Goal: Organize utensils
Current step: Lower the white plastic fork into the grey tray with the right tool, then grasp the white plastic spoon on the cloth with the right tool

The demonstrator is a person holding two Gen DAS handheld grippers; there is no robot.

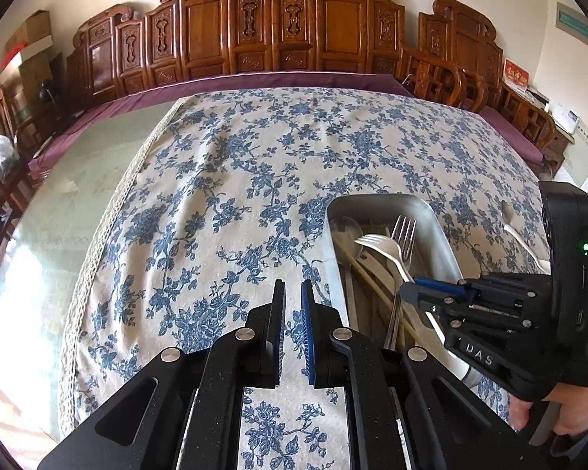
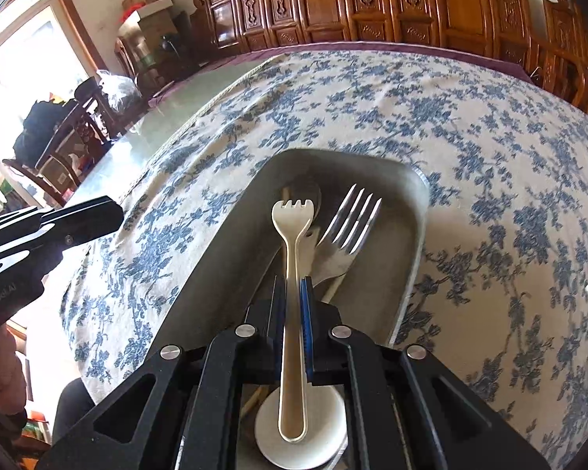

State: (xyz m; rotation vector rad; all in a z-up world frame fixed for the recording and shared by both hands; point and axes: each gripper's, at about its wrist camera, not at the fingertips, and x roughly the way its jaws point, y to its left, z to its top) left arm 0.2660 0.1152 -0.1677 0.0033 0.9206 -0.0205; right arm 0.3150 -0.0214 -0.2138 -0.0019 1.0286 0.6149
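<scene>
My right gripper [image 2: 293,288] is shut on the handle of a white plastic fork [image 2: 292,231]. It holds the fork over the metal tray [image 2: 231,250], tines pointing to the far end. Inside the tray lie a metal fork [image 2: 351,223], a metal spoon [image 2: 311,192] and chopsticks. In the left wrist view the right gripper [image 1: 407,289] hangs over the tray [image 1: 372,200] with the white fork [image 1: 376,243] sticking out of it. My left gripper [image 1: 293,288] is shut with nothing in it, over the tablecloth just left of the tray.
A blue-flowered cloth [image 1: 235,180] covers the table, with bare glass [image 1: 70,203] to its left. A white spoon [image 1: 523,241] lies on the cloth right of the tray. A white round disc [image 2: 325,442] shows below the right gripper. Carved wooden chairs [image 1: 254,27] line the far side.
</scene>
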